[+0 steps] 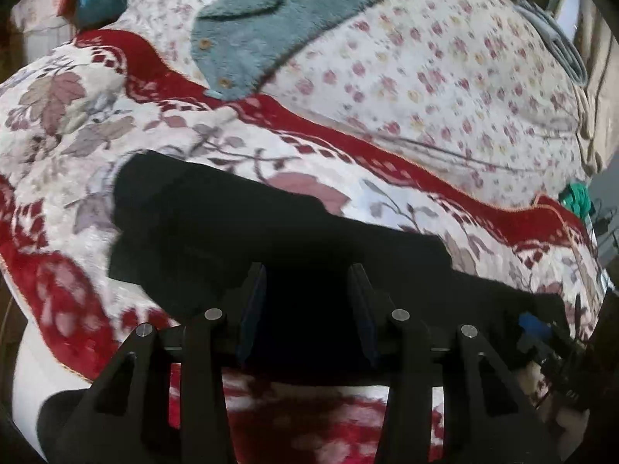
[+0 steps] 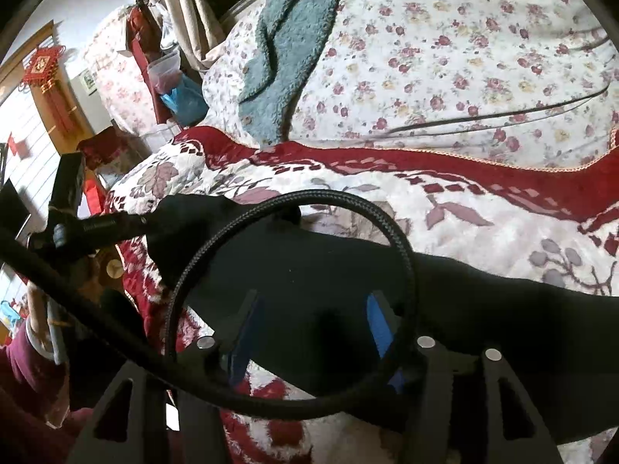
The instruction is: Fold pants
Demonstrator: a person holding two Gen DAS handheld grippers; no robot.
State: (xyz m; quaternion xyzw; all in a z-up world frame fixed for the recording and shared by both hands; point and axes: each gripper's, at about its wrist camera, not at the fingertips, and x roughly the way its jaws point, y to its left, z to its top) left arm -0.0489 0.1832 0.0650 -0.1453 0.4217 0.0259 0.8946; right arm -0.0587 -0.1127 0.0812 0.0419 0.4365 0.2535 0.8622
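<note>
Black pants (image 1: 247, 232) lie stretched across a red and white floral blanket (image 1: 69, 108) on a bed. My left gripper (image 1: 307, 290) is open, its fingers (image 1: 255, 301) hovering over the near edge of the pants. In the right wrist view the pants (image 2: 317, 266) run from left to lower right. My right gripper (image 2: 313, 313) is open just above them, with blue pads (image 2: 377, 324) showing. The right gripper also shows at the right edge of the left wrist view (image 1: 541, 332).
A teal fleece garment (image 1: 263, 19) lies on a flowered sheet (image 1: 425, 77) farther back. A braided black cable (image 2: 294, 201) loops in front of the right camera. The bed's edge and a room with a door lie to the left (image 2: 46, 89).
</note>
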